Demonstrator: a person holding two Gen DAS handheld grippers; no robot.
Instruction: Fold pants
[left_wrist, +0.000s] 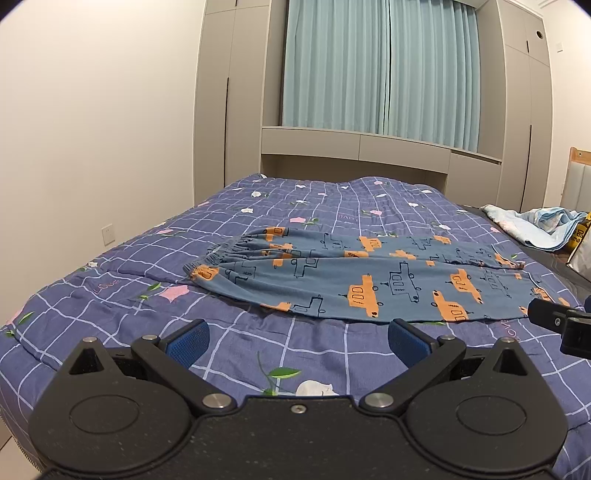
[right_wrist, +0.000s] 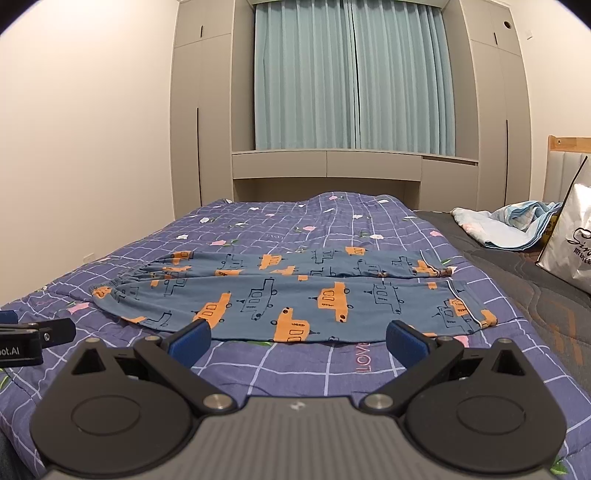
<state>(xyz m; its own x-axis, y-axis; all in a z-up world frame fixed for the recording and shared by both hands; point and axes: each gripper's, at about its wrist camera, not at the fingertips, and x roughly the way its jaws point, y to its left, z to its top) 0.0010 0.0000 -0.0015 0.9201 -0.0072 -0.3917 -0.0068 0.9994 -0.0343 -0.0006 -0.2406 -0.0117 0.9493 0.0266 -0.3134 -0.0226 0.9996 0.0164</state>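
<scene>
Place: a bedroom in a home.
Bed: a wide bed (right_wrist: 517, 295) under a purple grid-checked quilt (left_wrist: 110, 295) printed with pink flowers and green leaves.
Headboard: a padded panel in a wooden frame (right_wrist: 565, 170) at the right edge.
Window: closed pale teal curtains (right_wrist: 351, 74) above a recessed ledge.
Storage: built-in grey wardrobes (right_wrist: 199, 110) on both sides of the curtains, floor to ceiling.
Bedding: a crumpled light blue blanket (right_wrist: 509, 225) on the dark mattress cover.
Walls: plain white, with a wall socket (left_wrist: 108, 235) low on the left.
Clutter: a white shopping bag (right_wrist: 569, 236) standing on the bed.
</scene>
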